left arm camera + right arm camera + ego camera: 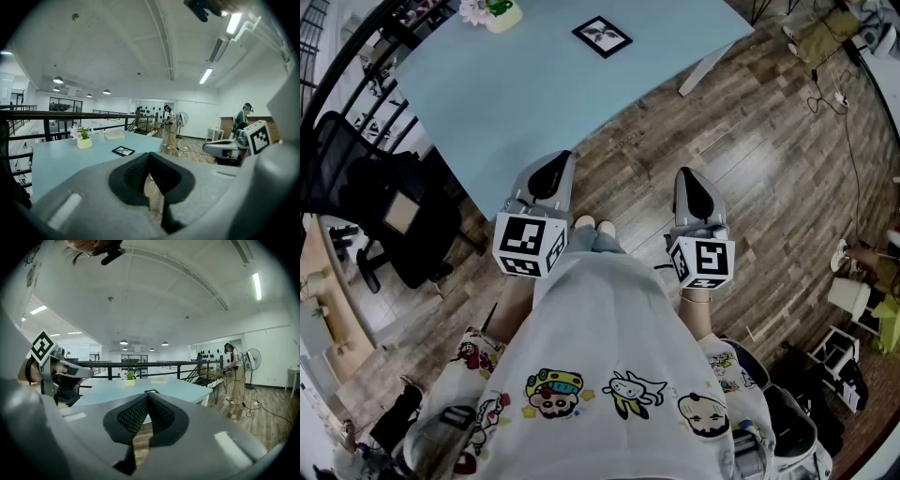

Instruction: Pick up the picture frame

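Left gripper [559, 163], right gripper [687, 176] — near-level (closed).

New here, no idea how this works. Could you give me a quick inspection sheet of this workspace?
Surface: light blue table.
Job's things: picture frame lies flat on the table, untouched.
Clutter: flower pot and flat box on the table.
Grippers: left gripper and right gripper shut, empty, short of the frame.
Cables: cable on the floor, at right.
Surroundings: black chair, railing, another person.
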Demonstrator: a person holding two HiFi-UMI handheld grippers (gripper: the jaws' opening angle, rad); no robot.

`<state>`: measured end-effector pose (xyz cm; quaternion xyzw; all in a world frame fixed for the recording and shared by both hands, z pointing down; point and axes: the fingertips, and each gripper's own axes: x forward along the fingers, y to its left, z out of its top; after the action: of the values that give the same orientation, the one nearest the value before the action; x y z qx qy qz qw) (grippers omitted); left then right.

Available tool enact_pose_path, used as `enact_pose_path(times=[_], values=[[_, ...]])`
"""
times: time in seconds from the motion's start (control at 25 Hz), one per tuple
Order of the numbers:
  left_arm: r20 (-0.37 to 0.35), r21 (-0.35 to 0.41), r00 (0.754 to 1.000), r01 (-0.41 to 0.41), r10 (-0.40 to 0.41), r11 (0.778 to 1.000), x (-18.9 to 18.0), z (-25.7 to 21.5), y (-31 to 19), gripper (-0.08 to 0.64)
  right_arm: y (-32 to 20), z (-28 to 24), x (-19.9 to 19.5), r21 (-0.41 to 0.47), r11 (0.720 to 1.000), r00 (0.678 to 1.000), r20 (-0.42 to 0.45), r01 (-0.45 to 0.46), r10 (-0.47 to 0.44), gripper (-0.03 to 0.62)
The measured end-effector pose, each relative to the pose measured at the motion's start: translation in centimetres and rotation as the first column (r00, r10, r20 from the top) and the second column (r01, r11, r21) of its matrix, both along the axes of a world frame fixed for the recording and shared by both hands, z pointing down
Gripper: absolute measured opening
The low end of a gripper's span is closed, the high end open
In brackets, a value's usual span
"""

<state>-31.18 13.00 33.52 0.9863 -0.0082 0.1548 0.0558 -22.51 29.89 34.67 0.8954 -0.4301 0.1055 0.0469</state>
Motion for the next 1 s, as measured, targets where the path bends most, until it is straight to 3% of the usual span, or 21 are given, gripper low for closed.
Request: enact_pose_path(times=[0.44,1.0], values=[[-0.023,0.006,1.000,0.018,-0.017,1.000,0.8,-0.6,0.0,-0.002,2.1,-0.8,0.7,0.033,0.997,0.998,0.005,-0.066,0.065,0.009],[0.001,-0.006,1.000,0.021,-0.021,1.000,4.4,1.1,0.2,0.052,1.9,0.9,3.9,0.063,0.998,0.998,0.059,-0.023,0.019,0.092]])
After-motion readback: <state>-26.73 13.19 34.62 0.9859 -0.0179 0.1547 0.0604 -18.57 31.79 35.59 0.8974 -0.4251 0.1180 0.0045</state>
